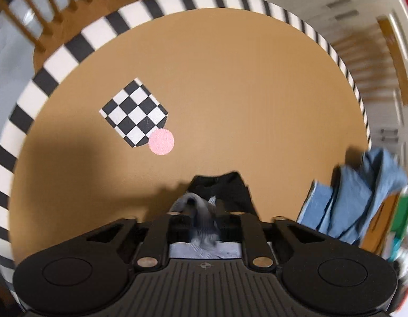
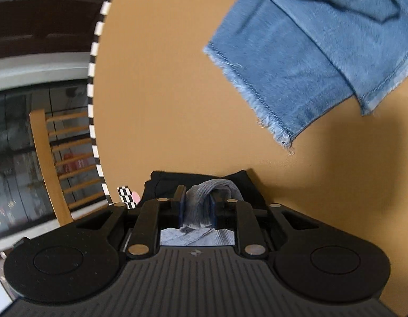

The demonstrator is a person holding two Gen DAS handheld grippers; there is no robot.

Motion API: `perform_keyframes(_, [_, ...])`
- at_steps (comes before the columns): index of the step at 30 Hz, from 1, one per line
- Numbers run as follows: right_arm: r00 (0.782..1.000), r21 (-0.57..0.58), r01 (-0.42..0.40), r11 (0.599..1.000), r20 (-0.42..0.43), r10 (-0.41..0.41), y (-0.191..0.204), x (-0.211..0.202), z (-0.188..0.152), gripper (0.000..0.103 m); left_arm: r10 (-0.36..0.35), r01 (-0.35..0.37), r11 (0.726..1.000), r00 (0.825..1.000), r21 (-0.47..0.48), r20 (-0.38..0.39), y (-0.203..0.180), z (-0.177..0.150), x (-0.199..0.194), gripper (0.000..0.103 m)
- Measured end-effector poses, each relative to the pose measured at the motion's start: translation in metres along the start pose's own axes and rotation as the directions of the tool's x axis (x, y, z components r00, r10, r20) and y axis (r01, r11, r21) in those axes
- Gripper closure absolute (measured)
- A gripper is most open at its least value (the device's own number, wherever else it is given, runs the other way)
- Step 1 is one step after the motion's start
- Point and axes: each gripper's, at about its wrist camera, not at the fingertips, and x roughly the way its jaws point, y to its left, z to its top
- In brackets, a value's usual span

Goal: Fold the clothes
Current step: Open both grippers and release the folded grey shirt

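Left hand-held gripper [image 1: 204, 215] clamping grey cloth [image 1: 201, 208], right hand-held gripper [image 2: 197, 206] likewise

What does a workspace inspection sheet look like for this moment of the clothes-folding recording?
Surface: round tan table, black-and-white striped rim.
Job's things: grey-blue knit garment pinched by both grippers; jeans lying apart on the table; dark garment beneath the grippers.
Clutter: checkered card with pink dot.
Grippers: left gripper and right gripper each closed on the knit garment.
Cables: nothing seen.
Surroundings: wooden chair, white doors; blurred items at the left view's right edge.
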Motion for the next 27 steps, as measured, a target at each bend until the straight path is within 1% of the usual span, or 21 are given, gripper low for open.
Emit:
perform_keyframes(1, [1.000,0.031,-0.013,0.999,0.004,0.013,-0.004,-0.001,0.001,0.057,-0.032,0.031,0.998,0.999,-0.051,-0.009,0.005,0.004,0.001,0.065])
perform_keyframes(2, [0.999,0.057,-0.030,0.998,0.016,0.029,-0.007,-0.003,0.003,0.049,-0.066,0.065,0.994,0.998,-0.092,-0.007,0.009,0.007,0.001,0.064])
perform_keyframes(3, [0.998,0.066,-0.052,0.997,0.037,0.049,-0.008,-0.006,0.005,0.050,-0.099,0.098,0.986,0.995,-0.133,-0.003,0.013,0.010,0.001,0.064])
perform_keyframes(5, [0.993,0.059,-0.095,0.994,0.082,0.090,-0.007,-0.015,0.007,0.049,-0.140,0.145,0.977,0.989,-0.159,0.043,0.017,0.014,-0.002,0.063])
perform_keyframes(7, [0.981,0.001,-0.105,0.994,0.165,0.103,-0.004,-0.027,0.004,0.049,-0.156,0.178,0.972,0.977,-0.154,0.143,0.024,0.015,-0.011,0.062])
perform_keyframes(8, [0.972,-0.064,-0.088,0.994,0.214,0.099,0.000,-0.034,-0.001,0.050,-0.156,0.186,0.973,0.967,-0.138,0.200,0.027,0.014,-0.017,0.062])
perform_keyframes(9, [0.959,-0.150,-0.053,0.987,0.267,0.092,0.005,-0.042,-0.008,0.050,-0.161,0.181,0.982,0.955,-0.058,0.248,0.026,0.008,-0.025,0.062])
perform_keyframes(10, [0.953,-0.212,-0.022,0.977,0.292,0.084,0.006,-0.044,-0.017,0.050,-0.169,0.170,0.985,0.940,0.023,0.295,0.026,0.001,-0.034,0.062])
perform_keyframes(11, [0.952,-0.256,0.005,0.967,0.296,0.074,0.004,-0.040,-0.027,0.054,-0.202,0.160,0.975,0.926,0.152,0.318,0.024,-0.013,-0.041,0.061])
perform_keyframes(12, [0.951,-0.301,0.032,0.953,0.301,0.063,0.003,-0.037,-0.036,0.057,-0.237,0.143,0.950,0.911,0.279,0.337,0.022,-0.028,-0.049,0.059])
perform_keyframes(13, [0.950,-0.344,0.058,0.937,0.306,0.053,0.002,-0.034,-0.046,0.060,-0.262,0.118,0.915,0.902,0.387,0.344,0.021,-0.047,-0.053,0.056])
perform_keyframes(15, [0.947,-0.427,0.111,0.897,0.318,0.034,-0.001,-0.027,-0.065,0.065,-0.277,0.031,0.837,0.885,0.547,0.374,0.021,-0.093,-0.056,0.054])
perform_keyframes(17, [0.943,-0.505,0.163,0.847,0.332,0.016,-0.004,-0.021,-0.085,0.083,-0.282,-0.031,0.773,0.878,0.633,0.388,0.026,-0.139,-0.046,0.054])
perform_keyframes(19, [0.938,-0.577,0.214,0.788,0.347,0.000,-0.007,-0.014,-0.104,0.085,-0.294,-0.049,0.723,0.881,0.690,0.370,0.028,-0.174,-0.030,0.056])
perform_keyframes(20, [0.935,-0.611,0.238,0.755,0.355,-0.008,-0.009,-0.011,-0.114,0.085,-0.289,-0.066,0.704,0.883,0.707,0.371,0.028,-0.188,-0.021,0.056])
perform_keyframes(21, [0.931,-0.643,0.262,0.720,0.364,-0.015,-0.010,-0.008,-0.123,0.085,-0.282,-0.085,0.688,0.884,0.720,0.373,0.029,-0.198,-0.010,0.056])
perform_keyframes(22, [0.928,-0.673,0.286,0.682,0.372,-0.022,-0.012,-0.004,-0.133,0.085,-0.256,-0.123,0.676,0.886,0.727,0.387,0.029,-0.205,0.004,0.061])
perform_keyframes(24, [0.920,-0.727,0.330,0.602,0.390,-0.033,-0.014,0.002,-0.152,0.087,-0.176,-0.206,0.671,0.889,0.713,0.423,0.031,-0.211,0.025,0.072])
perform_keyframes(25, [0.916,-0.751,0.351,0.559,0.400,-0.038,-0.016,0.006,-0.162,0.089,-0.127,-0.230,0.679,0.899,0.697,0.420,0.034,-0.210,0.031,0.079])
perform_keyframes(26, [0.911,-0.773,0.371,0.515,0.409,-0.043,-0.017,0.009,-0.172,0.090,-0.134,-0.246,0.670,0.888,0.700,0.440,0.038,-0.211,0.032,0.084])
perform_keyframes(27, [0.911,-0.779,0.371,0.506,0.411,-0.036,-0.020,0.010,-0.175,0.090,-0.140,-0.262,0.661,0.877,0.703,0.459,0.042,-0.213,0.033,0.088])
